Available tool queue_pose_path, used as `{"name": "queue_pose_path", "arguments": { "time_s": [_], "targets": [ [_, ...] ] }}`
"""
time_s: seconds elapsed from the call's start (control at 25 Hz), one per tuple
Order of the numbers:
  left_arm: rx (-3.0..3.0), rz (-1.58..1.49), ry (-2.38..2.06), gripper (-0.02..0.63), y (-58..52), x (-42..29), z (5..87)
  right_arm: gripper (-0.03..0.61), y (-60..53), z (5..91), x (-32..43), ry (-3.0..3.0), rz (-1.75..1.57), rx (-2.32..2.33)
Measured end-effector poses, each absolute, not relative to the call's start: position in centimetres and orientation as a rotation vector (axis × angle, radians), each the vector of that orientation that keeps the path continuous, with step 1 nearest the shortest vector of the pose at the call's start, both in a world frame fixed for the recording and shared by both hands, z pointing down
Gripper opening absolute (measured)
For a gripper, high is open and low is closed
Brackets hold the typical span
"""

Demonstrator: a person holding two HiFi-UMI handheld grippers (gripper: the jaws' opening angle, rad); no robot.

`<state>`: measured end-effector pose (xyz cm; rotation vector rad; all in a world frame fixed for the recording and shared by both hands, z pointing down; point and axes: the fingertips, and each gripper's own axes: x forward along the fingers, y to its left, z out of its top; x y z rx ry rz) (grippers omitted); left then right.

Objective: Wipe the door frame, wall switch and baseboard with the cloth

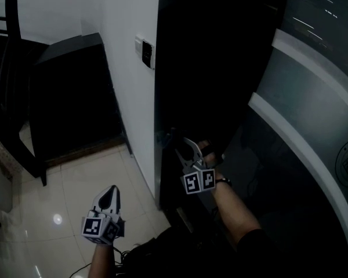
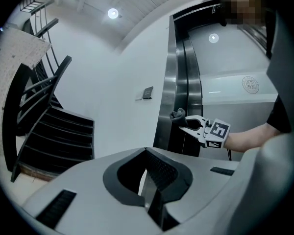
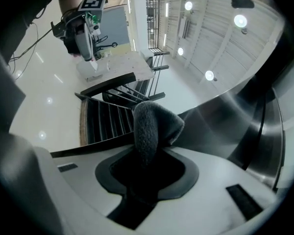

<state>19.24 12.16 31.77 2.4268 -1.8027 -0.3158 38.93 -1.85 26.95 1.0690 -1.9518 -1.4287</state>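
Two tongs show: the right tongs point(image 1: 184, 146) grip the grey cloth point(image 3: 154, 126) low against the metal door frame point(image 2: 169, 82), so the frame wipe seems to be in hand. The left tongs point(image 1: 111, 196) hang clenched and empty. The next move likely calls for firm strokes along the frame, then a reach to the wall switch point(image 1: 145, 52).

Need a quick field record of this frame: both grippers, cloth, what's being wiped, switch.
left gripper: jaws together, nothing between them, held low over the glossy beige tiled floor
right gripper: shut on the grey fleecy cloth
cloth position: at the edge of the dark metal door frame
wall switch: small dark plate on the white wall, higher up than both grippers, neither gripper on it
baseboard: can't be made out clearly
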Motion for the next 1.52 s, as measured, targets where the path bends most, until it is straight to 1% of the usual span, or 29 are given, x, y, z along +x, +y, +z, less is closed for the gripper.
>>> {"name": "queue_pose_path", "arguments": {
  "time_s": [0.4, 0.68, 0.84, 1.24, 1.4, 1.52],
  "targets": [
    [2.345, -0.247, -1.868, -0.006, 13.5, 16.9, 33.0, 0.103, -1.2, 34.4, 39.0, -1.948, -1.274, 0.956],
    [2.267, -0.214, -1.923, -0.006, 13.9, 16.4, 33.7, 0.103, -1.4, 36.6, 38.9, -1.979, -1.227, 0.939],
    [2.244, -0.206, -1.934, -0.006, 14.1, 15.9, 35.1, 0.103, -1.2, 39.0, 38.8, -1.978, -1.193, 0.89],
    [2.231, -0.172, -1.934, -0.006, 14.0, 15.1, 35.4, 0.103, -1.3, 44.5, 38.6, -2.006, -1.101, 0.841],
    [2.239, -0.187, -1.905, -0.006, 13.6, 15.4, 35.2, 0.097, -0.5, 43.4, 38.5, -2.065, -1.073, 0.862],
    [2.266, -0.179, -1.84, -0.006, 12.9, 16.3, 35.2, 0.097, 1.1, 37.6, 39.3, -2.114, -1.156, 0.982]
  ]
}}
